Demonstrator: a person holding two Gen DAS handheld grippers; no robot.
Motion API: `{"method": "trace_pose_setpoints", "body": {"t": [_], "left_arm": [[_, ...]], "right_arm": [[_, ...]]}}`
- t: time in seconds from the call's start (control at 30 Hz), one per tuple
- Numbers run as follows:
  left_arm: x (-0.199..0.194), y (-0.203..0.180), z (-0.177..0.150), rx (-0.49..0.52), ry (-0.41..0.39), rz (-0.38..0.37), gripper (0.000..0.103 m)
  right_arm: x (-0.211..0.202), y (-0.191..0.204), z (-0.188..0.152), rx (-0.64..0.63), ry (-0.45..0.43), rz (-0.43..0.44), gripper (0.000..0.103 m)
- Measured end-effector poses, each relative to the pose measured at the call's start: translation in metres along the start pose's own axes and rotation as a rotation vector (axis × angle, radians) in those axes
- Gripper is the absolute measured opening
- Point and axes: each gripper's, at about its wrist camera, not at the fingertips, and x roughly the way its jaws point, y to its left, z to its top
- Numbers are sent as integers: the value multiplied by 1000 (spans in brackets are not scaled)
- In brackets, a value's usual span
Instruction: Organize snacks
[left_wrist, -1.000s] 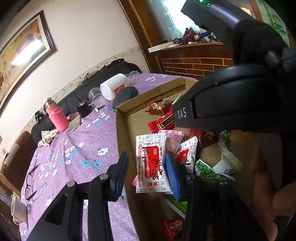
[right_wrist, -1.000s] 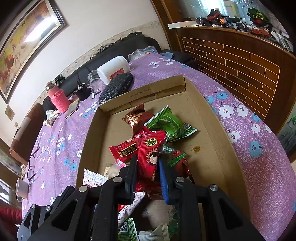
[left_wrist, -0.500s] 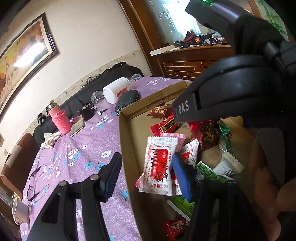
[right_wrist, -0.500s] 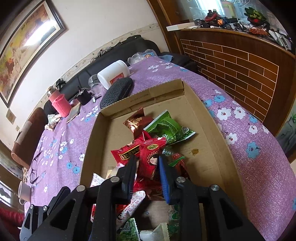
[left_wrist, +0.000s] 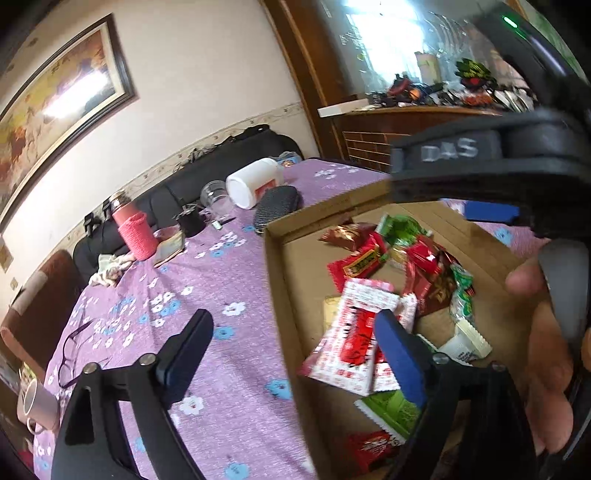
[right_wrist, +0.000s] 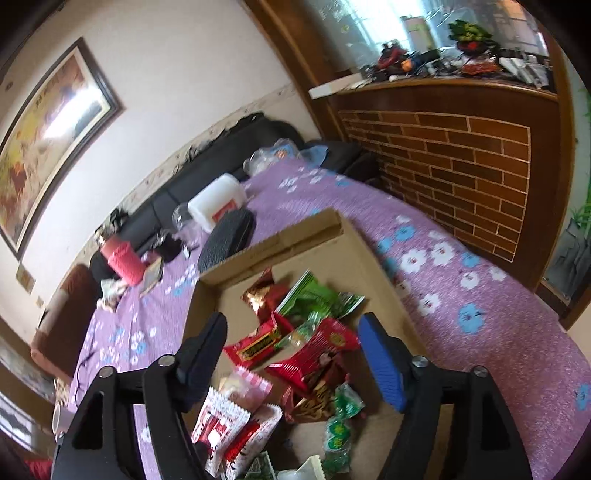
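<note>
An open cardboard box (left_wrist: 275, 266) (right_wrist: 314, 232) on the purple flowered tablecloth holds a heap of snack packets. My left gripper (left_wrist: 291, 343) is open over the box's left wall; a white-and-red packet (left_wrist: 347, 343) lies loose in the box by its right finger. My right gripper (right_wrist: 291, 350) is open and empty above the heap, over a red packet (right_wrist: 317, 354) and green packets (right_wrist: 314, 295). The right gripper's body shows large in the left wrist view (left_wrist: 480, 173).
Beyond the box lie a black pouch (right_wrist: 227, 238), a white jar on its side (right_wrist: 216, 206), a glass (left_wrist: 214, 195) and a pink bottle (left_wrist: 135, 232). Glasses (left_wrist: 74, 350) and a mug (left_wrist: 35, 406) sit near left. A brick counter (right_wrist: 461, 166) stands right.
Both grippers have opened. The left let go of the white-and-red packet and the right let go of the red packet; both packets now lie in the box. Both grippers pulled up and back.
</note>
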Motion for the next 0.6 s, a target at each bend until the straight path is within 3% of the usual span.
{"method": "trace_pose_setpoints", "body": {"t": [0.27, 0.4, 0.6], "left_arm": [[-29, 29, 11, -23, -20, 57, 102], [-49, 29, 5, 45, -43, 156, 103], [-55, 42, -14, -12, 1, 92, 103]], "right_arm": [[-14, -1, 4, 16, -71, -18, 83], [-20, 5, 1, -11, -99, -39, 88], [-41, 13, -28, -63, -101, -37, 89]]}}
